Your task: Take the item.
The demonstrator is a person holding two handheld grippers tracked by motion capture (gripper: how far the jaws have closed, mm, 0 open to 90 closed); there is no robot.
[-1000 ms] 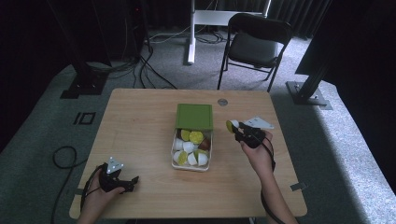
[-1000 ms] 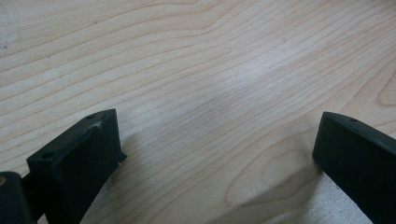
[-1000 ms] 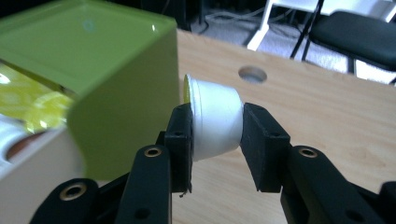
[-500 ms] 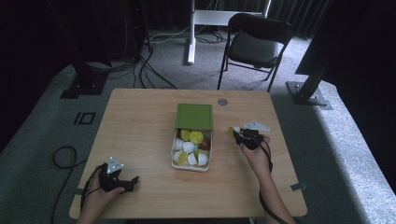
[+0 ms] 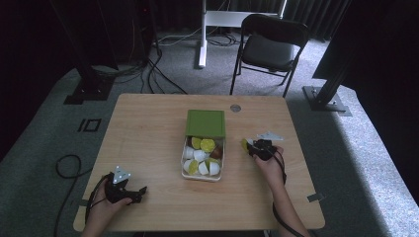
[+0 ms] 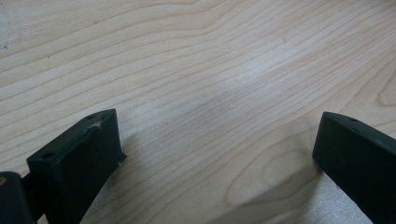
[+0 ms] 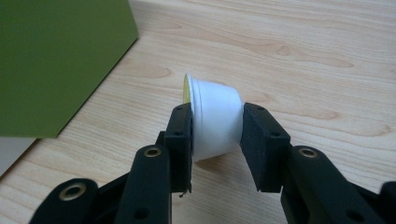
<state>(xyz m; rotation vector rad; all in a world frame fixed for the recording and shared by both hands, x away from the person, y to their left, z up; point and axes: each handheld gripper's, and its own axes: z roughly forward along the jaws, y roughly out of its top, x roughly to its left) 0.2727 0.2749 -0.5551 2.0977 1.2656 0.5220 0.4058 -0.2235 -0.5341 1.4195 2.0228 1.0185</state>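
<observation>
From the high view, a wooden tabletop (image 5: 148, 128) carries a white box (image 5: 202, 176) of small cups, its green lid (image 5: 205, 123) standing open at the far side. The right hand-held gripper (image 5: 252, 146) sits just right of the box, pinching a small cup (image 5: 244, 144). The left hand-held gripper (image 5: 141, 191) rests at the near left corner, well apart from the box. A dark folding chair (image 5: 269, 47) stands beyond the table.

In the left gripper view, the jaws are spread wide over bare wood.

In the right gripper view, the jaws pinch the white cup (image 7: 214, 116) on its side, yellow lid facing away, with the green lid (image 7: 56, 60) near its left.
</observation>
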